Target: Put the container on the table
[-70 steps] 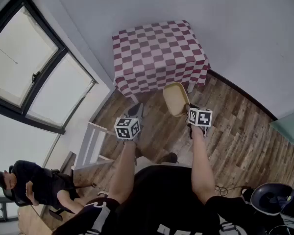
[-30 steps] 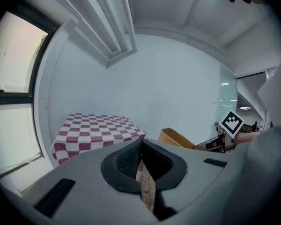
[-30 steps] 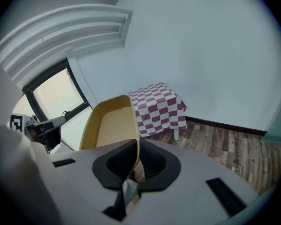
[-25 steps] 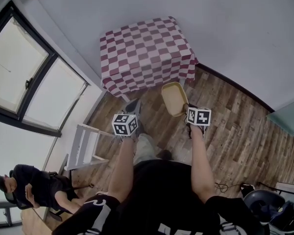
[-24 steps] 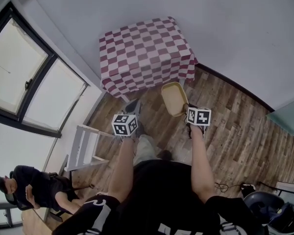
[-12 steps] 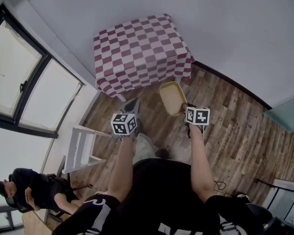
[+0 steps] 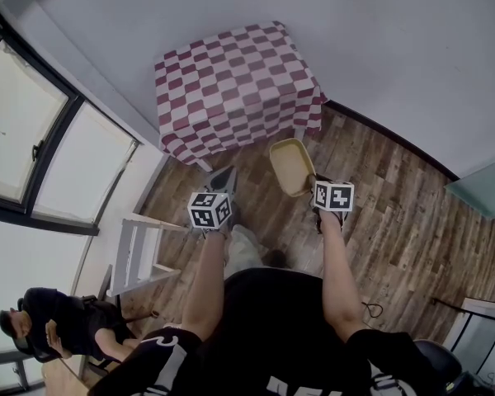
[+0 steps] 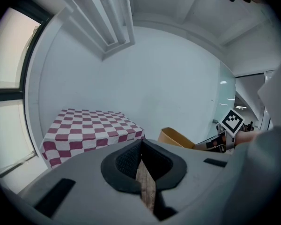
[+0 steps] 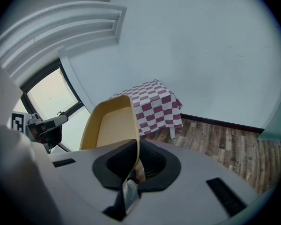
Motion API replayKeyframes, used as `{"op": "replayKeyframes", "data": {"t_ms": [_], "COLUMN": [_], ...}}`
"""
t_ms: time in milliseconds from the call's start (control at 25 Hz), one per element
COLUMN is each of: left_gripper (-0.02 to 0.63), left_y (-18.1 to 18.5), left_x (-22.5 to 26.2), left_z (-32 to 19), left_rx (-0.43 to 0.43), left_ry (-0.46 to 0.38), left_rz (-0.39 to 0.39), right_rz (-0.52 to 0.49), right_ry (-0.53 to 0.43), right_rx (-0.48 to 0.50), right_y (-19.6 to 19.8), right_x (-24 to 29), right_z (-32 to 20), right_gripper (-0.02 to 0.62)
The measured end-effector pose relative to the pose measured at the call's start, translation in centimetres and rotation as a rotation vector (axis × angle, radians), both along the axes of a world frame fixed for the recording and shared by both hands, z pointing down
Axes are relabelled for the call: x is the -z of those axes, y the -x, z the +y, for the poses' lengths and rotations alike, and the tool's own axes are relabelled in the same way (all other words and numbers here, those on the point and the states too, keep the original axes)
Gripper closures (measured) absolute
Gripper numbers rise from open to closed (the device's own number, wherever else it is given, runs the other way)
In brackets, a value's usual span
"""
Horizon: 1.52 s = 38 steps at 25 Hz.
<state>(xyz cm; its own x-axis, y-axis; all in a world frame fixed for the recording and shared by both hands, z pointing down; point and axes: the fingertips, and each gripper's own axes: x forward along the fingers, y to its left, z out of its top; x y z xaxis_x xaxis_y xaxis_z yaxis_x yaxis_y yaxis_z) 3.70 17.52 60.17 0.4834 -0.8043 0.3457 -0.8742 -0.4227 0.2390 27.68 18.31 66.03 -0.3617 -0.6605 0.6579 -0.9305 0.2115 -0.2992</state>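
The table (image 7: 231, 81), covered with a red-and-white checked cloth, stands against the white wall, ahead of both grippers. A tan, open container (image 7: 290, 166) hangs over the wood floor just short of the table's near right corner. My right gripper (image 7: 312, 186) is shut on its rim; in the right gripper view the container (image 9: 110, 125) rises tilted from the jaws of the right gripper (image 9: 135, 165), with the table (image 9: 152, 104) beyond. My left gripper (image 7: 222, 180) is to the left, shut and holding nothing. In its own view the left gripper (image 8: 141, 165) faces the table (image 8: 91, 125).
A big window (image 7: 41, 155) fills the left wall. A white frame stool (image 7: 140, 250) stands on the floor at my left. A seated person (image 7: 49, 332) is at the lower left. A teal panel (image 7: 483, 188) stands at the right edge. Wood floor (image 7: 396, 213) lies around me.
The container stays gripped in the right gripper. The left gripper has shifted slightly, and the table sits a little higher and further left in the head view.
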Motion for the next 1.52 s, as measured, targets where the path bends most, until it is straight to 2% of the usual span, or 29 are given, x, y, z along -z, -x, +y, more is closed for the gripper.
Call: {"op": "replayKeyframes", "data": {"t_ms": [760, 1080, 1520], "left_gripper": [0.58, 0.58, 0.58], "left_y": [2.3, 3.9, 8.6], "left_x": [-0.6, -0.7, 0.3], "left_z": [-4.1, -9.4, -18.9], "left_rx": [0.01, -0.001, -0.026], "left_ry": [0.009, 0.02, 0.028], "left_rz": [0.007, 0.016, 0.022], "right_rz": [0.01, 0.014, 0.007], "right_ry": [0.013, 0.032, 0.046], "right_rx": [0.018, 0.004, -0.009], "right_y": [2.2, 3.9, 9.5], "right_x": [-0.7, -0.9, -0.1], "right_z": [-4.1, -9.1, -17.9], "right_gripper": [0.561, 0.561, 0.561]}}
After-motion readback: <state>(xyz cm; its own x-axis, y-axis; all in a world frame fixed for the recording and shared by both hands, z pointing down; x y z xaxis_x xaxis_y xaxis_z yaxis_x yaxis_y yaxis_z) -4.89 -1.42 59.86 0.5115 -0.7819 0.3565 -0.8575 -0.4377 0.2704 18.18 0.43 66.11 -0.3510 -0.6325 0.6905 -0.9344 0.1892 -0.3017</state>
